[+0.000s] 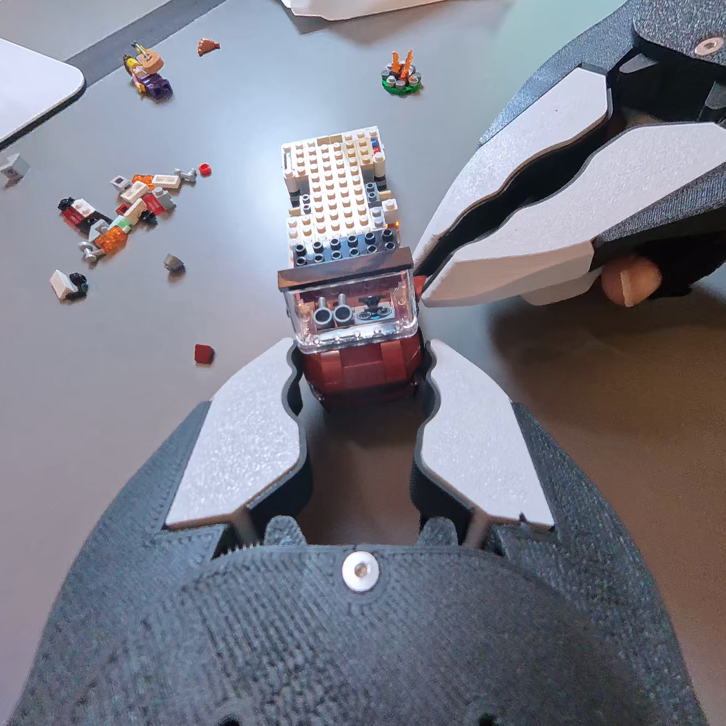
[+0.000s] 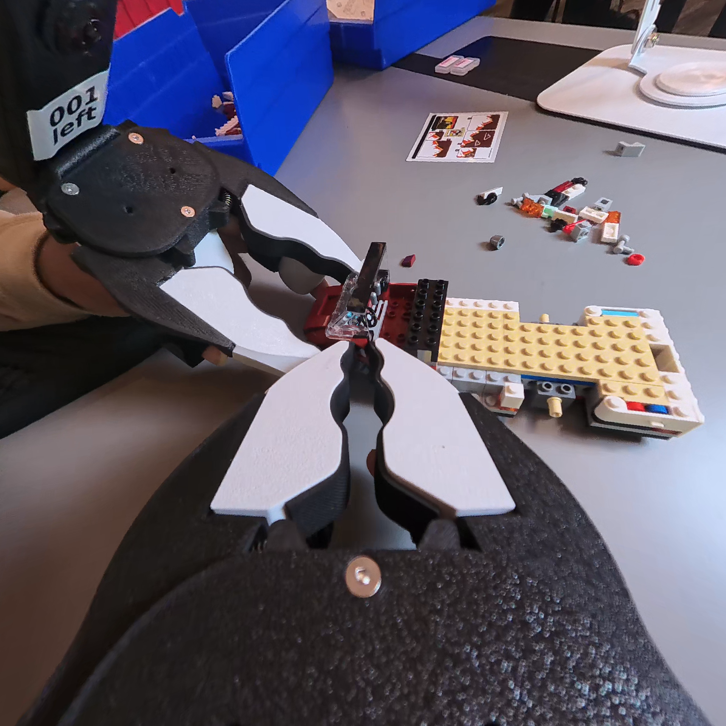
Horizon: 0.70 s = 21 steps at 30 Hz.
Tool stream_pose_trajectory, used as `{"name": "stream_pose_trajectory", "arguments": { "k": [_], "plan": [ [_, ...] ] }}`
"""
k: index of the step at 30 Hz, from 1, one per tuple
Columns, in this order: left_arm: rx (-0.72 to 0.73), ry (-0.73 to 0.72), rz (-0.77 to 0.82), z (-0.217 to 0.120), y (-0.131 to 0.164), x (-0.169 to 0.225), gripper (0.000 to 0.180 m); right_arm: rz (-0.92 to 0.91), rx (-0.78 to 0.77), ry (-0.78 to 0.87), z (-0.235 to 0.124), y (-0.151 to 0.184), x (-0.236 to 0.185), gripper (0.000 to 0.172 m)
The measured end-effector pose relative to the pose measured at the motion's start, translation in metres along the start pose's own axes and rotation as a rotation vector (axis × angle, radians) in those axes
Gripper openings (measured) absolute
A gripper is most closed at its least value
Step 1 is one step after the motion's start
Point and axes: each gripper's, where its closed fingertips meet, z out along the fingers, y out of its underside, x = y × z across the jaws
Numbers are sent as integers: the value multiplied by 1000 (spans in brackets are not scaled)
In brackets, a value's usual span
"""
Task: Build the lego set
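Note:
A brick-built vehicle (image 1: pixel 341 188) lies on the grey table, with a tan studded floor, a clear windscreen (image 1: pixel 349 310) and a dark red front (image 1: pixel 361 369). My left gripper (image 1: pixel 359 353) is shut on that red front, one pad on each side. The vehicle also shows in the right wrist view (image 2: pixel 550 338), with the left gripper (image 2: pixel 334 310) at its red end. My right gripper (image 2: pixel 360 347) is nearly closed, and its tips pinch a small red piece (image 2: pixel 359 355) against the cab's side. The left wrist view shows the right gripper (image 1: pixel 422 283) and that piece (image 1: pixel 419 283) beside the windscreen.
Loose small bricks (image 1: pixel 125 212) lie left of the vehicle, with a single dark red piece (image 1: pixel 204 352) nearer. A minifigure (image 1: pixel 147 70) and a small campfire build (image 1: pixel 401 74) lie farther back. Blue bins (image 2: pixel 275 78), a sticker sheet (image 2: pixel 457 136) and a white stand base (image 2: pixel 648 90) sit beyond.

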Motion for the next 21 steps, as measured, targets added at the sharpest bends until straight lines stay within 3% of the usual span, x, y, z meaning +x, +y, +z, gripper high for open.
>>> {"name": "stream_pose_trajectory", "arguments": {
  "k": [6, 14, 21],
  "plan": [
    [-1, -16, 18, 0, 1, 0, 60, -149, -37, 53, -2, 3, 0, 8],
    [-4, 155, -138, -9, -16, 6, 60, -878, -33, 250, -12, -13, 2, 13],
    [-11, 233, -237, -14, -22, 6, 60, -1150, -104, 263, -12, -29, 3, 13]
  ]
}}
